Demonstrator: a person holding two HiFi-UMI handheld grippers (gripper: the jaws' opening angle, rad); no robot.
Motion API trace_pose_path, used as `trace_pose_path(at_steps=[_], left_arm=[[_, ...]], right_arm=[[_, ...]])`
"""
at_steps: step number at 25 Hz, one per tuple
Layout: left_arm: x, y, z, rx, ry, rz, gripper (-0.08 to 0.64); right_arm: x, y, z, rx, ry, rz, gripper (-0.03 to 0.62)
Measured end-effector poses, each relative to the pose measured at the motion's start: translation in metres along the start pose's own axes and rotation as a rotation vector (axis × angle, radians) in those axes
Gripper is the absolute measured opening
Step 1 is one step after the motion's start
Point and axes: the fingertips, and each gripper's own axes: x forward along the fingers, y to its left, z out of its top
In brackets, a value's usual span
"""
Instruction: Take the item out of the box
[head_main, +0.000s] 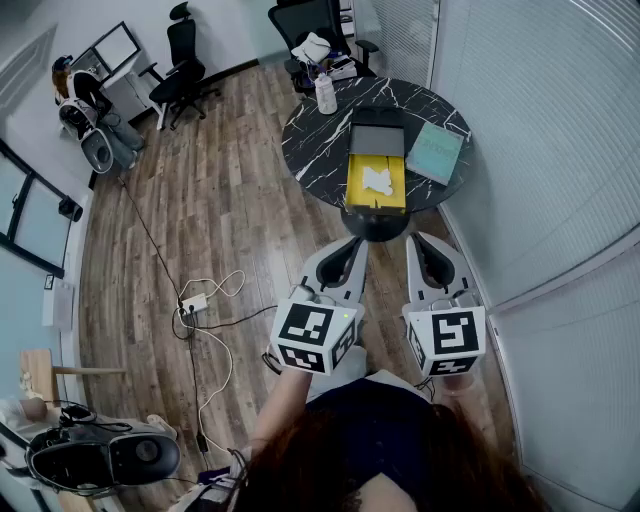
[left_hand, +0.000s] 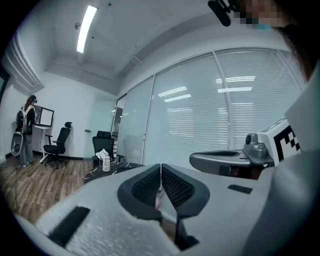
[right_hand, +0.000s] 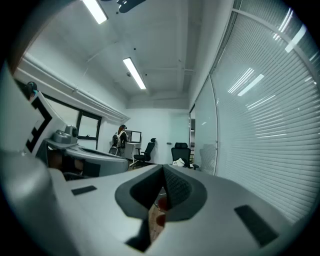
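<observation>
An open yellow box (head_main: 352, 178) lies on the round black marble table (head_main: 320, 140) ahead, with a white item (head_main: 379, 180) inside it and its dark lid (head_main: 377, 130) folded back. Both grippers hover over the floor, short of the table. My left gripper (head_main: 347, 246) is shut, jaws pressed together with nothing between them. My right gripper (head_main: 424, 242) is shut and empty too. In the left gripper view the left gripper (left_hand: 160, 181) points level towards the blinds; the table (left_hand: 107, 173) shows far left. In the right gripper view the right gripper (right_hand: 163, 185) hides the box.
A teal booklet (head_main: 434, 152) lies right of the box, a white bottle (head_main: 325, 95) at the table's far edge. Black office chairs (head_main: 184, 70) stand beyond. A power strip and cables (head_main: 193, 303) trail on the wood floor at left. Blinds (head_main: 540, 140) line the right wall.
</observation>
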Motion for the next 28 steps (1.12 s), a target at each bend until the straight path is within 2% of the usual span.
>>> trace_pose_path(at_steps=[13, 22, 28], left_arm=[[0.018, 0.025, -0.003, -0.004, 0.011, -0.018, 0.028], [0.036, 0.060, -0.002, -0.013, 0.018, -0.036, 0.028], [0.044, 0.082, 0.000, -0.017, 0.020, -0.056, 0.028]], right_arm=[[0.028, -0.001, -0.004, 0.042, -0.012, -0.005, 0.023], [0.067, -0.003, -0.006, 0.029, 0.022, -0.025, 0.025], [0.090, 0.001, -0.001, 0.070, 0.017, -0.032, 0.024]])
